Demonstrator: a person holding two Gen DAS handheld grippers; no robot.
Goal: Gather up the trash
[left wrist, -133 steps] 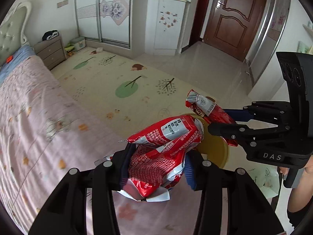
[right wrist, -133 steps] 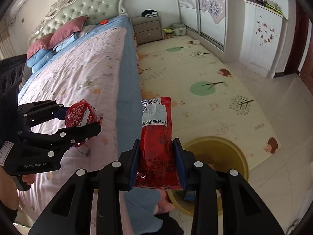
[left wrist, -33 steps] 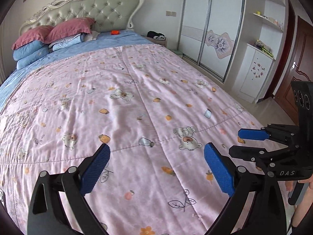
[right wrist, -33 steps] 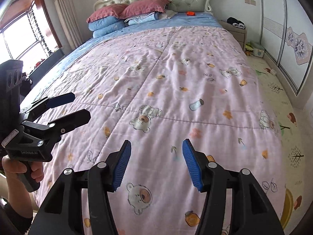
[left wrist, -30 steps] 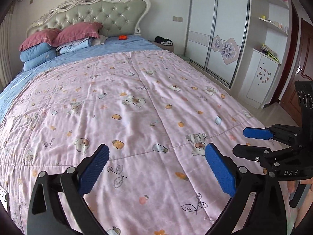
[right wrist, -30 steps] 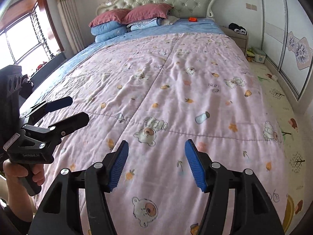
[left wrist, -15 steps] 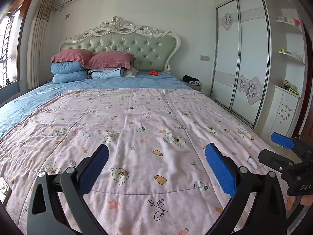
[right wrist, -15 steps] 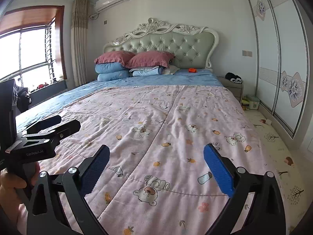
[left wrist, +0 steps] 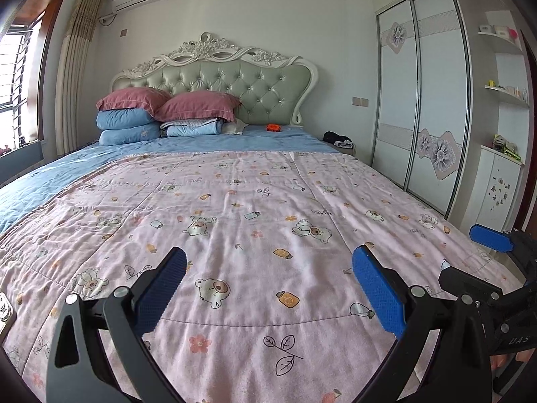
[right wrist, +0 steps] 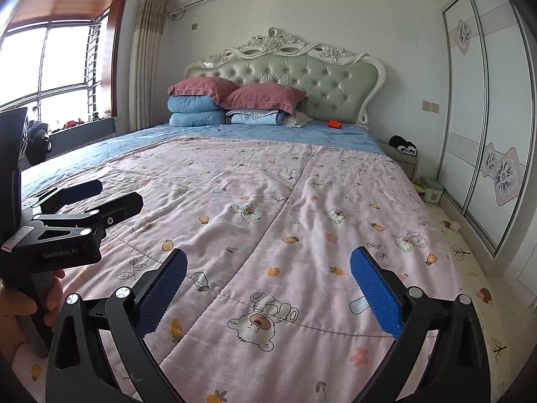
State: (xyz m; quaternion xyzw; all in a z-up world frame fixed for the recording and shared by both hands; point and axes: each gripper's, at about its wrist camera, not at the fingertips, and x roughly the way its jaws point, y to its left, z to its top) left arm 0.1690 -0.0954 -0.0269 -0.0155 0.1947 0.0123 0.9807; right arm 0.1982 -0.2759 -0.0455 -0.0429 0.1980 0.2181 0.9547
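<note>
Both tools hang low over the foot of the bed: the left gripper (left wrist: 268, 288) has its blue pads spread wide with nothing between them, and the right gripper (right wrist: 268, 288) is just as wide and bare. Under them lies the pink cartoon-print quilt (left wrist: 255, 208), with no trash on it that I can see. Further up, a blue sheet (right wrist: 261, 136), a small orange object (right wrist: 334, 124), stacked pillows (left wrist: 161, 114), then the tufted green headboard (right wrist: 302, 74)

Your right gripper (right wrist: 268, 288) hangs wide apart and empty above the pink quilt (right wrist: 288, 208), left gripper (right wrist: 100, 198) alongside
</note>
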